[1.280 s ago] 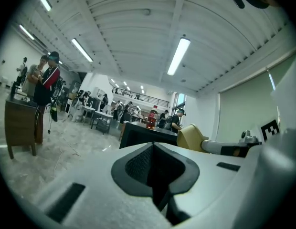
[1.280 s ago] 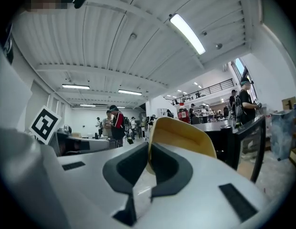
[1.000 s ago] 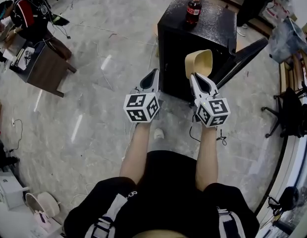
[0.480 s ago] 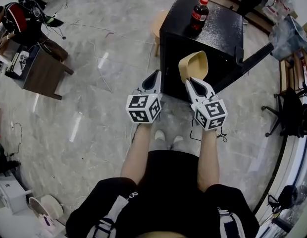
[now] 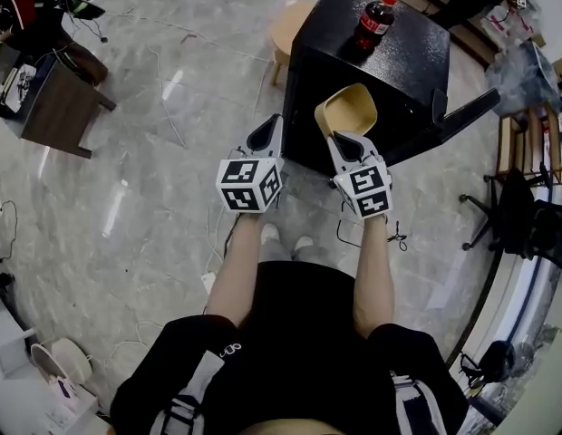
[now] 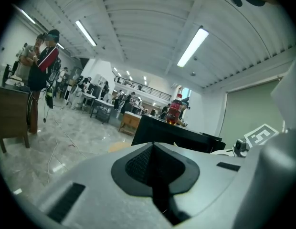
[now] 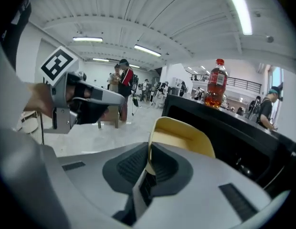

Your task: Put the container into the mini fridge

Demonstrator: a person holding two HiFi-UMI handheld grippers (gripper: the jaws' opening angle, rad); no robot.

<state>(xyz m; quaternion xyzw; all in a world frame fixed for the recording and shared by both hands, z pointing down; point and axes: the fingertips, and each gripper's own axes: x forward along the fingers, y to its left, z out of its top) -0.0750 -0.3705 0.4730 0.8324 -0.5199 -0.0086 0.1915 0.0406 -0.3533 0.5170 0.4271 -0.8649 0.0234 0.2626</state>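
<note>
A tan, open-topped container [image 5: 346, 111] [image 7: 182, 135] is held by its rim in my right gripper [image 5: 340, 138] [image 7: 149, 161], whose jaws are shut on it. It hangs in front of the black mini fridge [image 5: 363, 71] [image 7: 219, 128], whose door [image 5: 444, 120] stands open to the right. My left gripper [image 5: 268, 132] [image 6: 153, 168] is shut with nothing in it, held level to the left of the container, near the fridge's front left corner.
A red-capped cola bottle [image 5: 374, 22] [image 7: 216, 89] [image 6: 174, 110] stands on top of the fridge. A round wooden stool [image 5: 285, 33] sits behind the fridge's left side. A brown desk [image 5: 50, 107] is far left; chairs [image 5: 526, 211] stand at the right. Cables lie on the marble floor.
The person has stepped closer to the fridge; both grippers have moved forward and a little left with it, the container still held. The fridge sits nearer in the head view.
</note>
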